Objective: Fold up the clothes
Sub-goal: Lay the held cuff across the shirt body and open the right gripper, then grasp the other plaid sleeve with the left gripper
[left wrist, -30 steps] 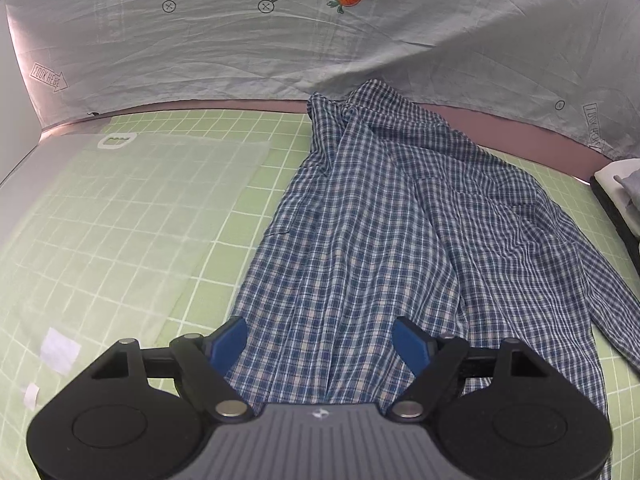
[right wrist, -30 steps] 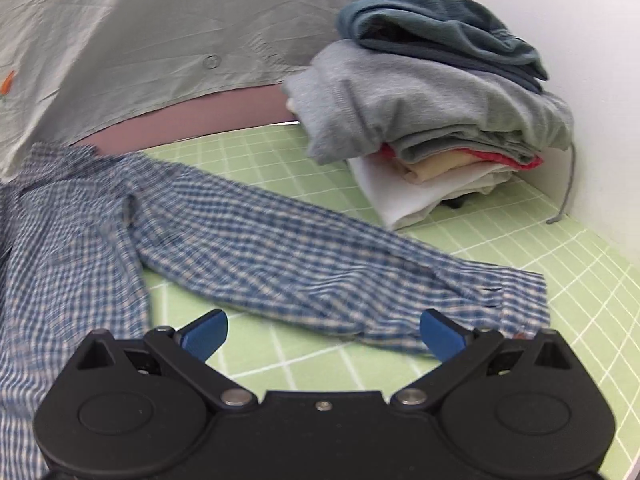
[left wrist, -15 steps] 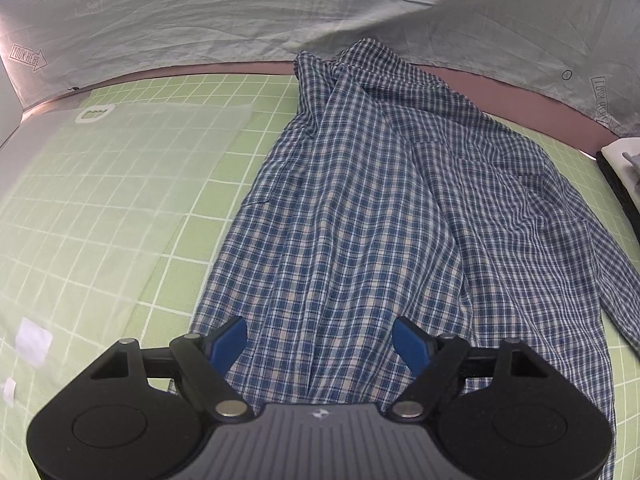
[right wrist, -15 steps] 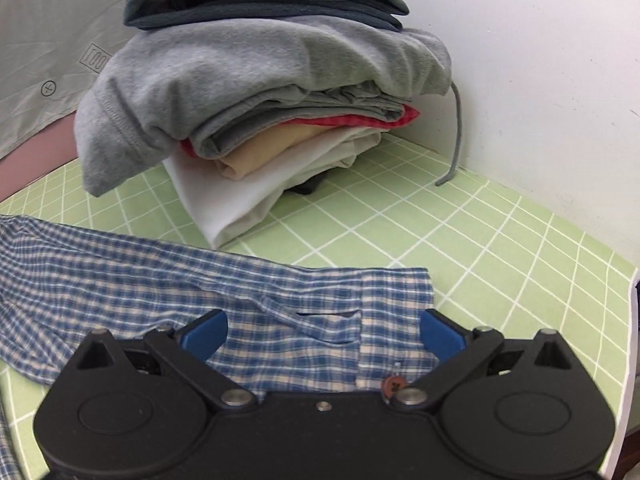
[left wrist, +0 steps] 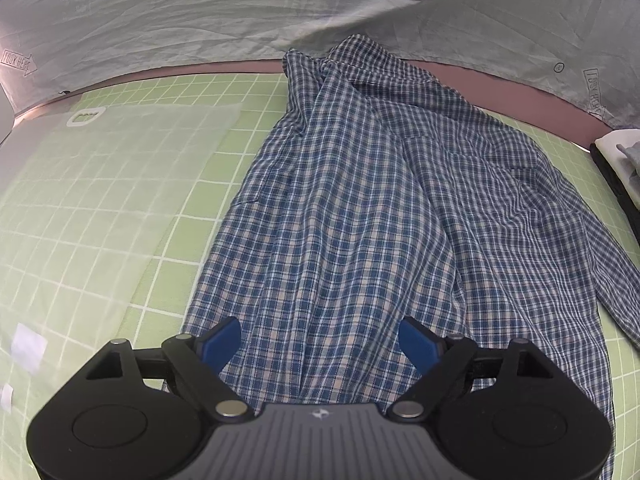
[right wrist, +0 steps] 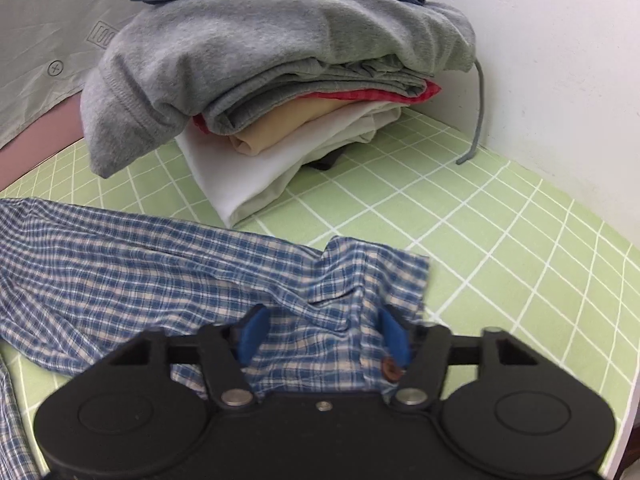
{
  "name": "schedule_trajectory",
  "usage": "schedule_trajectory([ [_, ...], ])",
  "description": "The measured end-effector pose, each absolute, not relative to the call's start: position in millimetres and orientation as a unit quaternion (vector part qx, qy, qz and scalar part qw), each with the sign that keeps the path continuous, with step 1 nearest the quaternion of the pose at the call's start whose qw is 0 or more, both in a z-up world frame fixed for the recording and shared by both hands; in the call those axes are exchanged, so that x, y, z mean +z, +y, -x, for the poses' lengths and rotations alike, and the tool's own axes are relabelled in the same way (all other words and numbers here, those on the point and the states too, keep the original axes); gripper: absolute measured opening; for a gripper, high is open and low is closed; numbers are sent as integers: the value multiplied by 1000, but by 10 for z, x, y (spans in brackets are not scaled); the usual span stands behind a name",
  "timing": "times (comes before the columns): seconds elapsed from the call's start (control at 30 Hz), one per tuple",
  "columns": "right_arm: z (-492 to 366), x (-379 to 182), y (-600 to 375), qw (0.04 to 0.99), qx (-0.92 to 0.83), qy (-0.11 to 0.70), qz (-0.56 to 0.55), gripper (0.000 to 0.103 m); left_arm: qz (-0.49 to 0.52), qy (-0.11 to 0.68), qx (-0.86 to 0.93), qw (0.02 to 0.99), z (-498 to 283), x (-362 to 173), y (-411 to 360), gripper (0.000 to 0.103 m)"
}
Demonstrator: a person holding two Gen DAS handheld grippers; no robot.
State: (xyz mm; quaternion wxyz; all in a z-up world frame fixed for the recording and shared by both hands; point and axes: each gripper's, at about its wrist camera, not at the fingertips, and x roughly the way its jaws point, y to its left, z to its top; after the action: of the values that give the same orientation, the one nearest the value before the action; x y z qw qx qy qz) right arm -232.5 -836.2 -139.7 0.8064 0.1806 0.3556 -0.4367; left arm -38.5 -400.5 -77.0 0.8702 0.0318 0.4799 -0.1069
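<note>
A green mat (left wrist: 168, 216) with white squares covers the counter, and a clear plastic sheet (left wrist: 100, 184) lies flat on its left part. A grey cloth (left wrist: 400, 8) with little drawn signs hangs behind it. A plain white wall (right wrist: 560, 60) stands at the right side.

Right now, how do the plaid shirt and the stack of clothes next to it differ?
The plaid shirt lies spread out and rumpled on the green mat; the stack of clothes is folded and piled up. The shirt is one blue checked garment; the stack holds several plain ones in grey, dark blue, red, beige and white. The right gripper, whose jaws have just been closing, straddles the shirt's cuff; nothing touches the stack. Both rest on the mat.
</note>
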Motion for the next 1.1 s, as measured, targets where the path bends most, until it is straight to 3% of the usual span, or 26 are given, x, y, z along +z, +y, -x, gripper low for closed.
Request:
schedule_trajectory([
  [0.03,2294,-1380,-8347,810,-429,359,-176,32,-31,481,-106,870,378,-774,-4003,90],
  [0.1,2232,-1337,-8303,820,-413,361,-164,21,-29,483,-108,868,384,-783,-3982,91],
  [0.43,1588,-970,-7732,895,-274,318,-150,13,-20,478,-97,873,411,-767,-3857,94],
  [0.67,877,-655,-6792,945,-60,292,-134,12,7,479,-70,875,343,-783,-3680,94],
  [0.7,806,-616,-6615,948,-23,289,-131,14,11,479,-67,875,339,-783,-3660,94],
  [0.77,752,-608,-6310,951,14,287,-112,41,13,478,-64,876,337,-775,-3640,94],
  [0.8,741,-610,-6179,952,28,287,-101,63,13,476,-63,877,337,-769,-3634,94],
  [0.83,746,-627,-6098,953,36,288,-89,77,13,475,-62,878,337,-762,-3629,95],
  [0.9,772,-663,-6036,950,44,299,-76,83,13,472,-64,879,342,-753,-3634,96],
  [1.0,854,-738,-6177,944,12,315,-97,103,15,473,-73,878,323,-754,-3681,97],
  [1.1,999,-861,-6382,938,-58,327,-96,103,6,473,-87,877,284,-746,-3786,97],
])
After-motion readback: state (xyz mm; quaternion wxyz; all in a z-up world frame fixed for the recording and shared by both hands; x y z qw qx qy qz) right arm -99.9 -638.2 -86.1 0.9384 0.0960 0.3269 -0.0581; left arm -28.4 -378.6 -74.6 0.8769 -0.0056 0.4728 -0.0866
